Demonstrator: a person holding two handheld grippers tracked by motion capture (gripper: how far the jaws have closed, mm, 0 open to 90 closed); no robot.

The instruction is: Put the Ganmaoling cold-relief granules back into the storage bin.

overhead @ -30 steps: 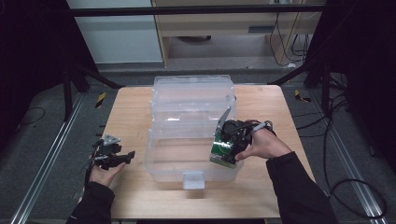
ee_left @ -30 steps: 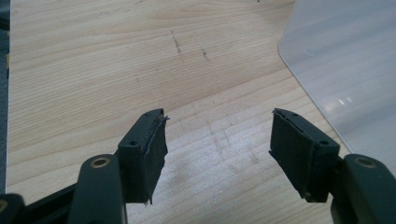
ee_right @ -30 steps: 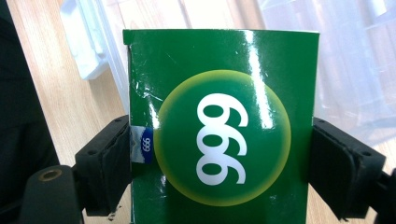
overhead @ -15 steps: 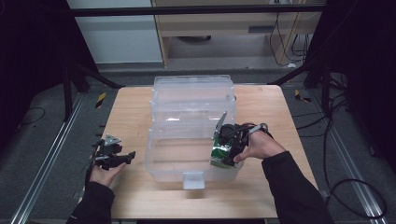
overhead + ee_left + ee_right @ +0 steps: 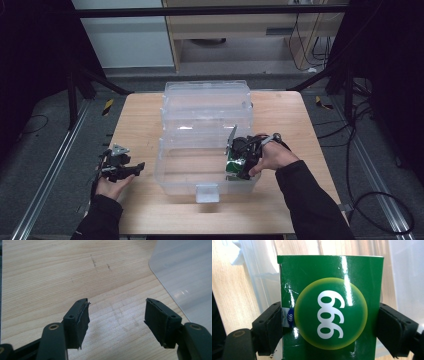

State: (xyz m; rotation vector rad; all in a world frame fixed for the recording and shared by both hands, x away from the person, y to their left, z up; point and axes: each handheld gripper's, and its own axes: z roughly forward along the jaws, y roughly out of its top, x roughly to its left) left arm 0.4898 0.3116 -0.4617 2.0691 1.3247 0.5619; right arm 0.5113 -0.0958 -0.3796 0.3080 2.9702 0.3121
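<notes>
Right hand-held gripper pinches a green box between both jaws, held over the near right corner of a clear plastic bin. Left hand-held gripper rests spread and empty above the wooden tabletop, just beside the bin's left wall.

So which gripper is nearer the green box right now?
Right. The right gripper has its jaws clamped on the green box, at the clear bin's right end. The left gripper is open over bare table, left of the bin.
</notes>
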